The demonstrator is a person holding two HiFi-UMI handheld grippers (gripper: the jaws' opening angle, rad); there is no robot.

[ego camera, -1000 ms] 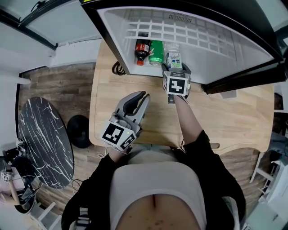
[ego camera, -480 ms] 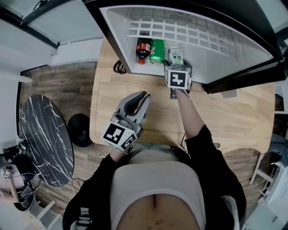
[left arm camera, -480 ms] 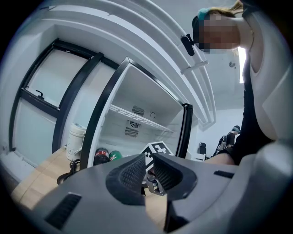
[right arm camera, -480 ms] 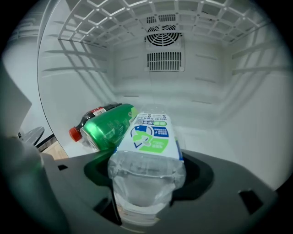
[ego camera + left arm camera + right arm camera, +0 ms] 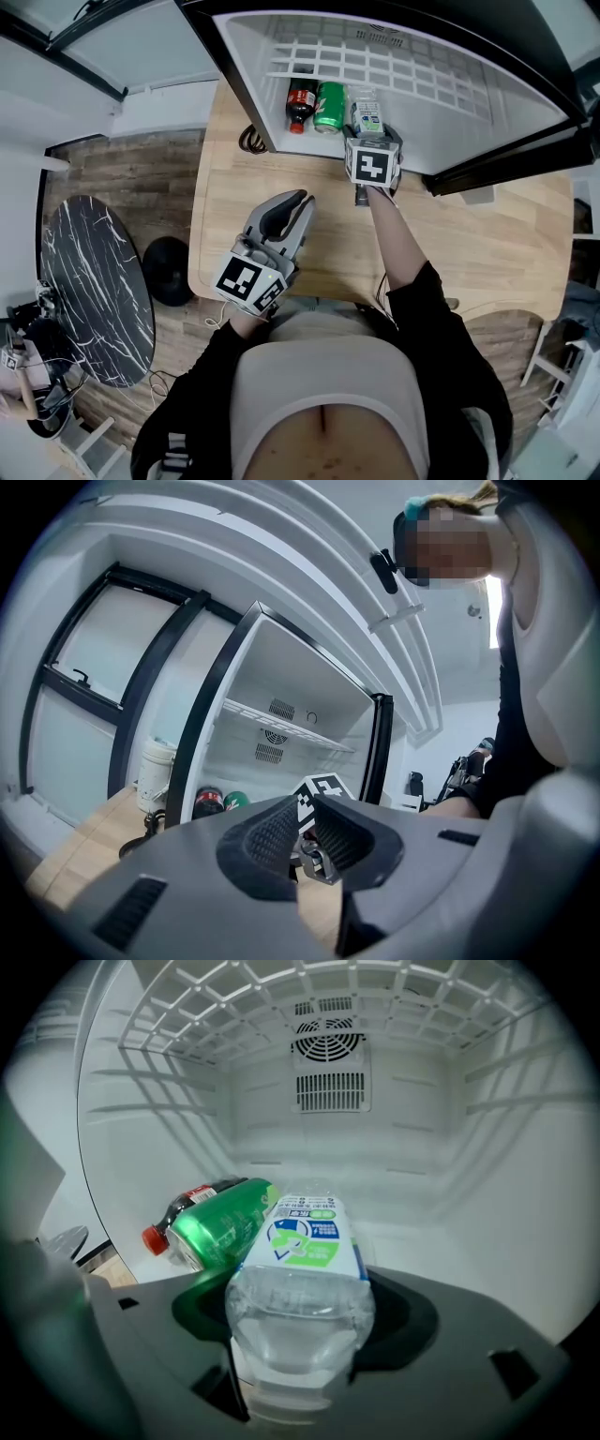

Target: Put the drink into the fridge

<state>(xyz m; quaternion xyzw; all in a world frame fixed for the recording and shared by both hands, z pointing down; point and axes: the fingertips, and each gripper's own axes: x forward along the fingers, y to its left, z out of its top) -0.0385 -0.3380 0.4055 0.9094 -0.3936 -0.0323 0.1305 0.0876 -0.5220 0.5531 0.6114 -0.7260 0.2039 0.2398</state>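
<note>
**Bottle at the fridge, held in the right gripper**

The right gripper (image 5: 298,1354) is clamped on the clear plastic of the bottle (image 5: 302,1260), on the near side of its label. The bottle reaches ahead into the open fridge (image 5: 450,103), with a can (image 5: 220,1222) and a cola (image 5: 178,1218) just to its left. The bottle looks thin-walled and smooth, so I'd expect it to dent under a hard squeeze and slip under a loose one. A firm hold on the body seems right. The left gripper (image 5: 292,208) hangs back over the table (image 5: 469,244), jaws together and empty.
</note>
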